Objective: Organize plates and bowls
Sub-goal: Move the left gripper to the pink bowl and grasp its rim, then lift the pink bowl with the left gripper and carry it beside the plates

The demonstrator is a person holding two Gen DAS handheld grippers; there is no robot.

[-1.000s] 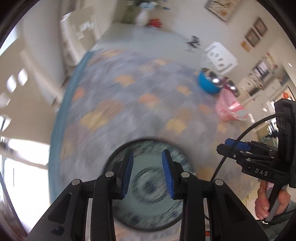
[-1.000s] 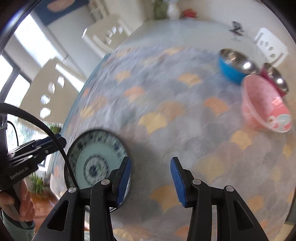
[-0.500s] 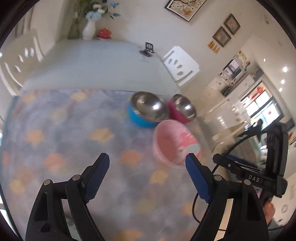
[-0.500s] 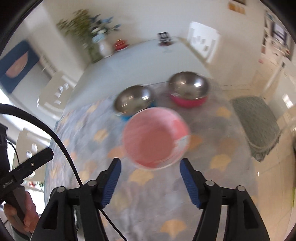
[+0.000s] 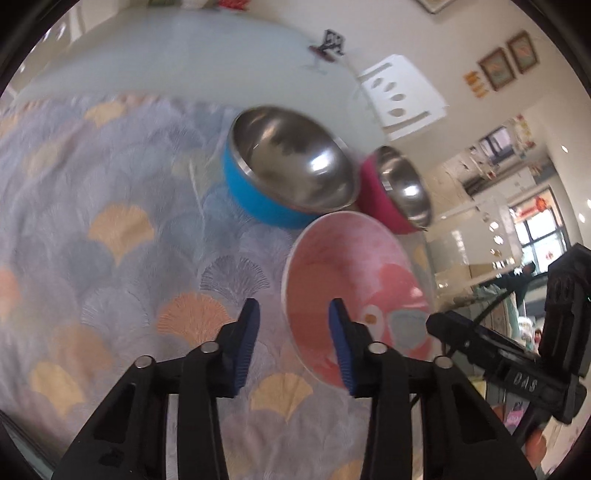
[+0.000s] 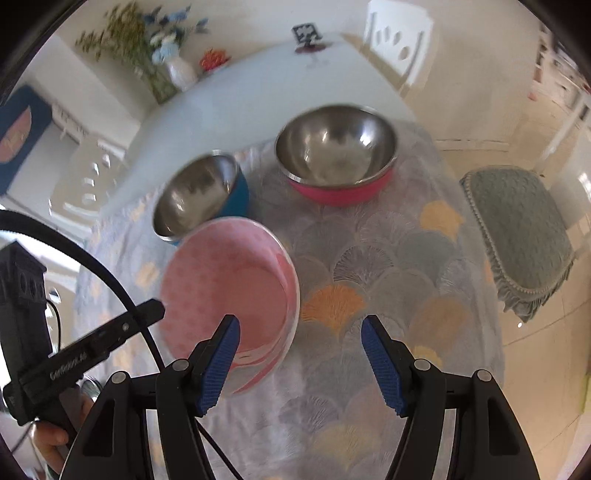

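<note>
A pink bowl (image 5: pixel 351 277) (image 6: pixel 221 288) stands on the fan-patterned cloth, in front of a blue steel-lined bowl (image 5: pixel 258 199) (image 6: pixel 242 188) and a red steel-lined bowl (image 5: pixel 376 199) (image 6: pixel 340 192). My left gripper (image 5: pixel 294 325) hangs over the pink bowl's left rim. Its jaws are closing, the rim shows in the narrow gap between them, and cloth is visible between the left pad and the rim. My right gripper (image 6: pixel 300 328) stands open over the bowl's right rim, one finger above the bowl's inside and the other above the cloth. Neither gripper holds anything.
A white chair (image 5: pixel 399 96) stands behind the bowls. A vase of flowers (image 6: pixel 177 70) and a small stand (image 6: pixel 308 35) sit on the bare far table top. The table edge and a green cushioned seat (image 6: pixel 517 240) lie to the right. A hand (image 6: pixel 51 439) holds the left gripper.
Both views swung away from the blue-patterned plate over to the three bowls. The left jaws spread wide and then narrowed again. The right jaws widened.
</note>
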